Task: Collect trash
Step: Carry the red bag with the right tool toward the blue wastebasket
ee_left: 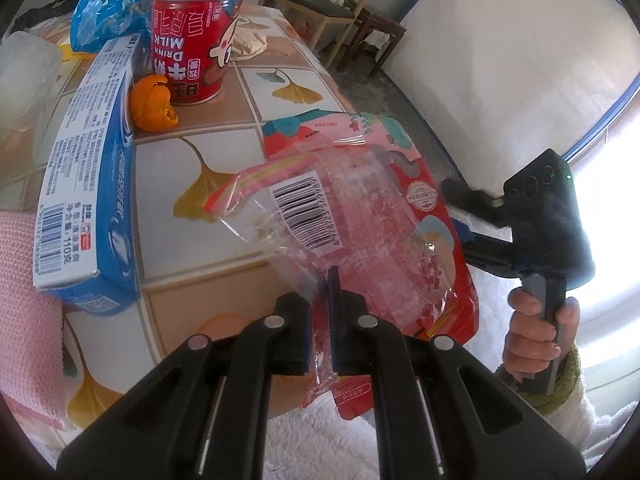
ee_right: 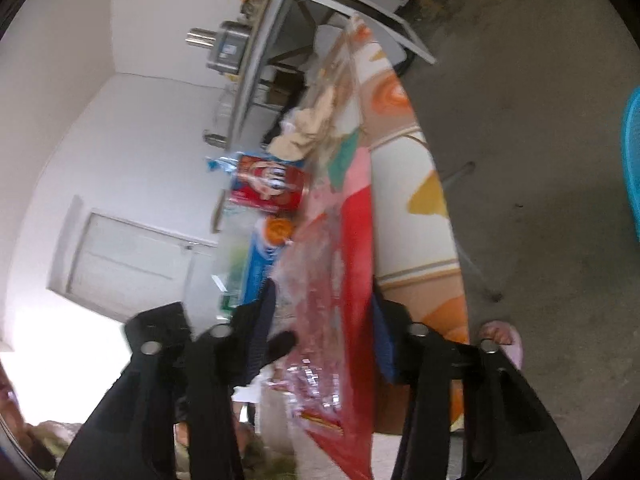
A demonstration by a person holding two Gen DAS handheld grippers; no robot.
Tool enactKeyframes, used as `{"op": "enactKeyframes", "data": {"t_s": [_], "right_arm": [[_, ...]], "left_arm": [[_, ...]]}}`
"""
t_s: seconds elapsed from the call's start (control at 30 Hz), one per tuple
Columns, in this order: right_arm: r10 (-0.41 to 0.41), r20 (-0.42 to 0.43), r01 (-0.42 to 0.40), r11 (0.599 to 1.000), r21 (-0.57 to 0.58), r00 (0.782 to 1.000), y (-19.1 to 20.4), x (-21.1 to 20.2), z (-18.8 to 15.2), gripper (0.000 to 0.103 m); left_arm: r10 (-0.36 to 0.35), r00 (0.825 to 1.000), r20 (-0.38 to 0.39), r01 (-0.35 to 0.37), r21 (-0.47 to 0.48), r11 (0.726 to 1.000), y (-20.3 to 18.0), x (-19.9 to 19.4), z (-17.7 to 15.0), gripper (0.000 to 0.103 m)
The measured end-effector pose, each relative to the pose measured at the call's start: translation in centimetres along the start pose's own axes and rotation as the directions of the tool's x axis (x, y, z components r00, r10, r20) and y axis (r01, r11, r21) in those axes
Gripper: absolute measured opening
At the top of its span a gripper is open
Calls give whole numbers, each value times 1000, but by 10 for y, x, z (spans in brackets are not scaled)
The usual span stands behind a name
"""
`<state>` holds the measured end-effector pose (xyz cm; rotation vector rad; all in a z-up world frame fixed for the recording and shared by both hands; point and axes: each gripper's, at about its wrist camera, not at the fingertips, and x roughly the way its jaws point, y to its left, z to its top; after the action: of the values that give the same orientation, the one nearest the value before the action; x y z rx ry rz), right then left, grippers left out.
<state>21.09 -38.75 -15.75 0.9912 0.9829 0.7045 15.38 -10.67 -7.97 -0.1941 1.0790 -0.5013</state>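
The left gripper (ee_left: 322,312) is clamped on the wrapper (ee_left: 352,216) (red, part clear). The right gripper (ee_right: 324,332) straddles the wrapper half-open; pad contact is unclear in the blur.

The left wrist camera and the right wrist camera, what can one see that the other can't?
Only the left wrist view shows the barcode on the wrapper, the pink cloth, and the person's hand holding the right gripper's handle.

Only the right wrist view shows the white door, the metal pot on a shelf, and a turquoise thing at the edge.

Both show the red plastic wrapper, the red milk can, the orange peel, the blue box and the tiled table.
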Motion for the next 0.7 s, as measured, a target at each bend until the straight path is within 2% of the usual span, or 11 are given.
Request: {"op": "enactKeyframes", "data": {"t_s": [0.1,0.33,0.47,0.6,0.67,0.7], "right_arm": [[-13,18,13,1000,24,1000,-3,2,-1,9],[-42,112,44,999,-13,993,10,-17,-4,7],[-95,205,107,993,-48,974,22,-46,-3,7],[-173,335,208,975,-71,926,34,-93,-2,7],[-226,401,276,959,-70,888,40,-118,-1,7],[-268,446,329,942,-63,854,43,-136,-1,7]], "left_arm": [[-4,1000,3,4,0,1000,1,0,1,5],[-88,993,76,86,30,996,-10,-29,8,5],[-127,987,103,121,65,991,-27,-41,21,5],[-140,987,84,130,115,985,-56,-34,46,5],[-149,988,38,142,142,980,-77,-18,66,5],[-152,988,22,147,152,977,-87,-10,74,5]]}}
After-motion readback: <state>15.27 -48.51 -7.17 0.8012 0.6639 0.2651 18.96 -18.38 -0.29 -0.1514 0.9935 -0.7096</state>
